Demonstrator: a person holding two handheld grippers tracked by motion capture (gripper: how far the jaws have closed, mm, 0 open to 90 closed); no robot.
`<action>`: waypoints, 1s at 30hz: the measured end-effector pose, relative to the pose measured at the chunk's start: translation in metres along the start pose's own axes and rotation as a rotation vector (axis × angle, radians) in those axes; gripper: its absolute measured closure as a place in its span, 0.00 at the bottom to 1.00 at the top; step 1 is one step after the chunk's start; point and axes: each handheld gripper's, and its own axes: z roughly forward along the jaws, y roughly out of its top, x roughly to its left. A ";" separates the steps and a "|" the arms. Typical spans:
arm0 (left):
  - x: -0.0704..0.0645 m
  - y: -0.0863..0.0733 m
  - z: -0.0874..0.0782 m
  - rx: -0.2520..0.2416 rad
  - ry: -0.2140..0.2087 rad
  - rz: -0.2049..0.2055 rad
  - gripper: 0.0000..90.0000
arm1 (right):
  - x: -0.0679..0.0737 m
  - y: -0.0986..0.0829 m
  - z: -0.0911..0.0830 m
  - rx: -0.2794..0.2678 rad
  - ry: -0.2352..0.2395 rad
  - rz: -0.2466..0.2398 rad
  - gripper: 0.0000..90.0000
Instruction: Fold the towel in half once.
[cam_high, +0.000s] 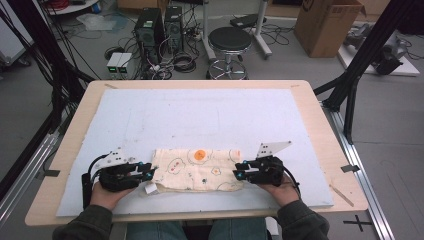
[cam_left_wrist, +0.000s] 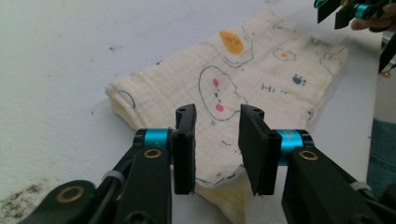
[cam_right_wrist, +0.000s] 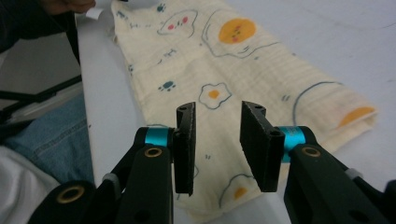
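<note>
**Two grippers poised at either end of a folded cloth**

The folded cream cloth (cam_high: 197, 170), printed with fried eggs and little faces, lies flat near the front edge of the pale blue mat (cam_high: 200, 120), roughly in the middle from left to right. One orange yolk print sits bright on its far edge. At the cloth's left end, the left gripper (cam_high: 150, 171) hovers right over the near-left corner, its fingers (cam_left_wrist: 186, 140) apart with nothing between them but a view of the fabric below. Over on the right end, the right gripper (cam_high: 239, 171) mirrors it, fingers (cam_right_wrist: 186, 140) spread, gap empty, cloth visible underneath. Each gripper is held in a hand, dark sleeves coming in from the near side. The mat covers most of the wooden bench (cam_high: 327, 145). Beyond, a black stool (cam_high: 229, 42) stands on the floor.
</note>
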 end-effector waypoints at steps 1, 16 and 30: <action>-0.001 -0.001 0.003 0.026 -0.008 0.011 0.80 | 0.002 0.000 0.003 0.013 0.004 0.004 0.73; -0.005 -0.009 0.002 0.097 -0.099 0.026 0.84 | 0.004 -0.003 0.015 0.089 -0.009 -0.039 0.72; -0.005 -0.008 0.012 0.142 -0.066 0.037 0.77 | 0.012 -0.007 0.021 0.182 -0.046 -0.137 0.68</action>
